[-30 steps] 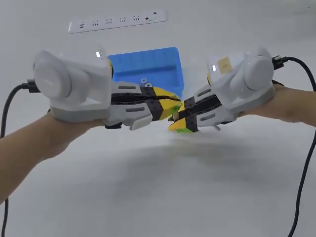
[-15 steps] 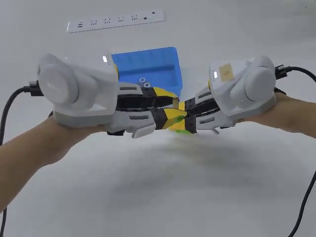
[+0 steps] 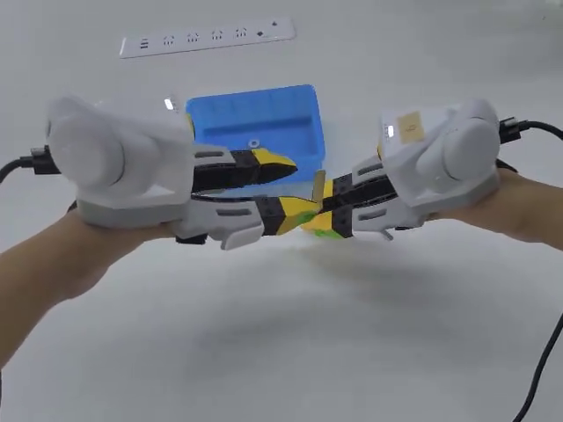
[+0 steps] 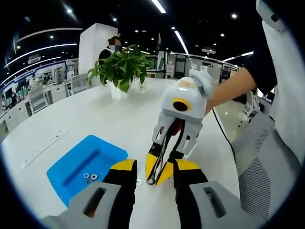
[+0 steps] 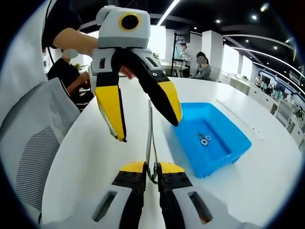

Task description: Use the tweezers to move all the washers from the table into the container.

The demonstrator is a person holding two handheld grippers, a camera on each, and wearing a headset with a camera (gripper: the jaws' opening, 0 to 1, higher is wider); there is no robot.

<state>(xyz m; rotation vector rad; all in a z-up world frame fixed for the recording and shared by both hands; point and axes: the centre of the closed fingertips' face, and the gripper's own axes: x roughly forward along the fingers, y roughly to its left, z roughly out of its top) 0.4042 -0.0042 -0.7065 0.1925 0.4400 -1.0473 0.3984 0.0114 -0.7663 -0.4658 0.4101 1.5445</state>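
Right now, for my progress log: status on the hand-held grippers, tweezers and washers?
Left hand-held gripper open, empty. Right hand-held gripper shut on slim metal tweezers. Small metal washers in blue plastic container; one loose washer on white table.

I count two grippers, my left gripper point(image 3: 299, 186) and right gripper point(image 3: 318, 209); one tweezers point(image 5: 150, 138); one blue container point(image 3: 255, 95), upper centre; two washers point(image 5: 206, 139) inside; one power strip point(image 3: 207, 37), upper left.

Table point(image 3: 290, 352): white, matte, long. Power strip point(image 3: 209, 38): white, flat on the table. Plant point(image 4: 121, 69): green, leafy, in a white pot point(image 4: 116, 90) on the table. Column point(image 4: 95, 45): white, square, behind the plant. Ceiling point(image 4: 119, 16): dark, with strip lights point(image 4: 159, 5) and small spots. Mesh chair point(image 5: 33, 143): grey, beside the table. Farther off, more desks point(image 4: 28, 100) and seated people point(image 5: 202, 64).
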